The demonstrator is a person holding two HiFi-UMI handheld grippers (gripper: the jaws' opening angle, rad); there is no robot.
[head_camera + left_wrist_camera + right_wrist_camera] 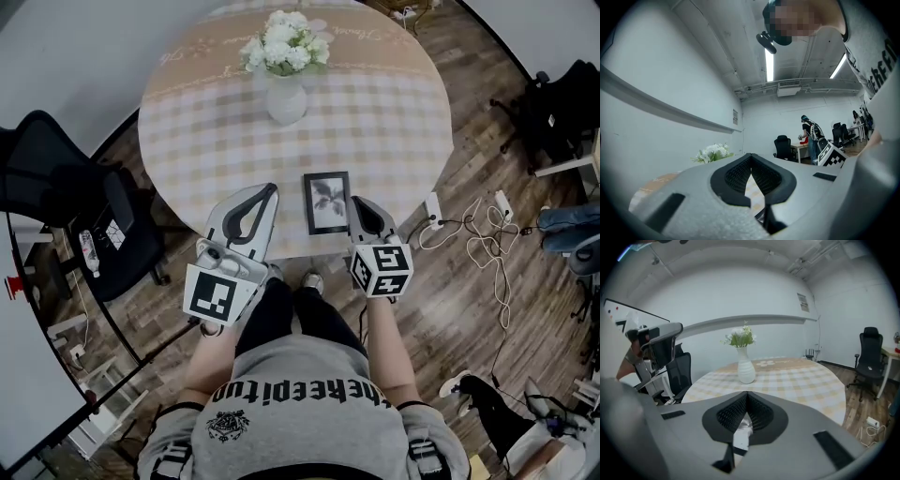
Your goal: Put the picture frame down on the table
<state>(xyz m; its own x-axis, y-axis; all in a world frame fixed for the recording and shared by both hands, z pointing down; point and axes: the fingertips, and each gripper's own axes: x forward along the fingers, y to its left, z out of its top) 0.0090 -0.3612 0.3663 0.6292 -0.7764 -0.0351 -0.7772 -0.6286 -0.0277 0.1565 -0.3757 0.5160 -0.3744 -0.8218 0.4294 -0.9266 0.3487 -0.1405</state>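
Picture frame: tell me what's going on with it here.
A person works at the round table with tongs in each hand. The picture frame lies flat by the table's near edge. The left tongs and right tongs flank it, both shut and holding nothing.

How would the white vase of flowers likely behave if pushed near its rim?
The vase looks taller than it is wide, with flowers spreading above it, so a high push would probably tip it rather than slide it. Its white body looks like ceramic, so it is likely rigid and breakable.
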